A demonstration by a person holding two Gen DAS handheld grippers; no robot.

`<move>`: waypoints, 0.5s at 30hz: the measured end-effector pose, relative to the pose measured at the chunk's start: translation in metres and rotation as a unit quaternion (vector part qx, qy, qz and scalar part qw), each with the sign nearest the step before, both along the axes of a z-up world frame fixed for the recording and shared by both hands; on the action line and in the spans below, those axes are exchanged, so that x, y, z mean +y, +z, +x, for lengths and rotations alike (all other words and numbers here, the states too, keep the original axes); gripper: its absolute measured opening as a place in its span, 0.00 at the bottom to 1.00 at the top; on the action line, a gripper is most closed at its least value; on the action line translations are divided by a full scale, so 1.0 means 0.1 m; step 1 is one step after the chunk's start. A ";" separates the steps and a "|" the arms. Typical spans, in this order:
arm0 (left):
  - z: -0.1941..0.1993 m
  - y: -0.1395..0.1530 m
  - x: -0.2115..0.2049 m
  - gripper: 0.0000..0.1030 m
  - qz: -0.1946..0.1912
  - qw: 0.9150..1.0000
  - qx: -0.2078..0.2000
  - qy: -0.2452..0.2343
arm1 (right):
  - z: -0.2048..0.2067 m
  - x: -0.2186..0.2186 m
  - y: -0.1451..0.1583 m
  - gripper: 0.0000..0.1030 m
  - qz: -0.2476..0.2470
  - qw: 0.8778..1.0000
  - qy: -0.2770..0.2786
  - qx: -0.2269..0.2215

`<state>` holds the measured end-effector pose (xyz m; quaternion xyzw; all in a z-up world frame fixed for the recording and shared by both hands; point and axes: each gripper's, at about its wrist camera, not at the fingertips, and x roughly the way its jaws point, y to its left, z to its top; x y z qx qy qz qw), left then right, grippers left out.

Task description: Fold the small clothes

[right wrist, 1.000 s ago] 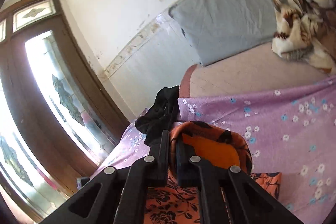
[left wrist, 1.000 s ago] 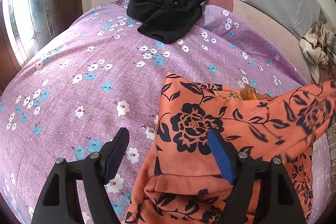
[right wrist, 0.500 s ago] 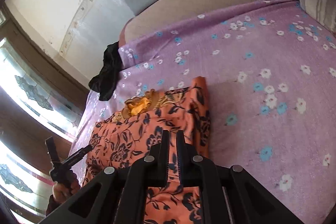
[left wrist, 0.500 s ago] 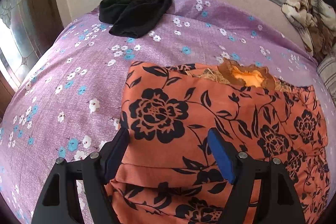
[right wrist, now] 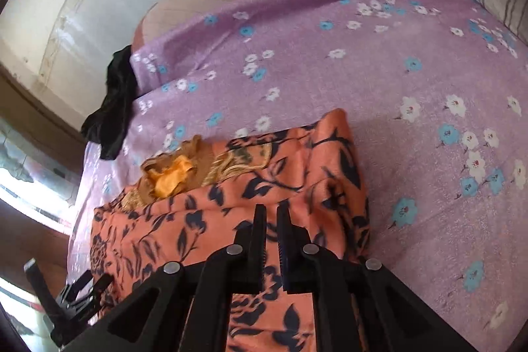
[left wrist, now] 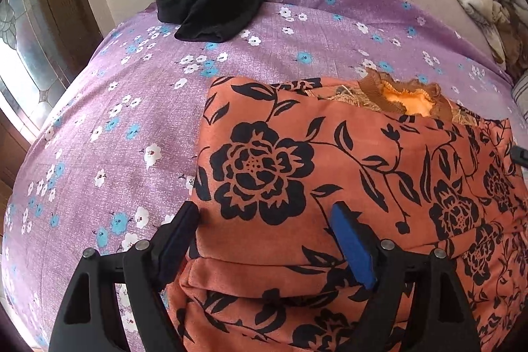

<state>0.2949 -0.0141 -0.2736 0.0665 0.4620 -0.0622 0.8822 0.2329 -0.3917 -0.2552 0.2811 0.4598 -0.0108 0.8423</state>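
Observation:
An orange garment with black flowers (left wrist: pixel 346 174) lies folded on the purple flowered bedsheet (left wrist: pixel 138 108); its gold-trimmed neck shows at the far edge. My left gripper (left wrist: pixel 264 240) is open, its fingers straddling the garment's near left corner without pinching it. In the right wrist view the garment (right wrist: pixel 231 220) lies below my right gripper (right wrist: pixel 271 216), whose jaws stand a narrow gap apart with no cloth between them. The left gripper (right wrist: pixel 66 296) shows at the lower left there.
A black garment (left wrist: pixel 217 5) lies crumpled at the far left of the sheet, also seen in the right wrist view (right wrist: pixel 112 108). A grey pillow and a brown patterned blanket (left wrist: pixel 488 5) lie at the head of the bed. A glass door stands left.
The right gripper carried the garment's edge over and down, laying it flat, then let go and drew back. The left gripper stayed open and moved over the garment's corner.

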 end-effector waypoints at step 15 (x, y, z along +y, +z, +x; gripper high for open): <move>-0.01 -0.15 0.10 0.83 0.018 0.999 0.025 0.026 | -0.84 0.11 -0.08 0.09 -0.015 1.000 0.001 0.008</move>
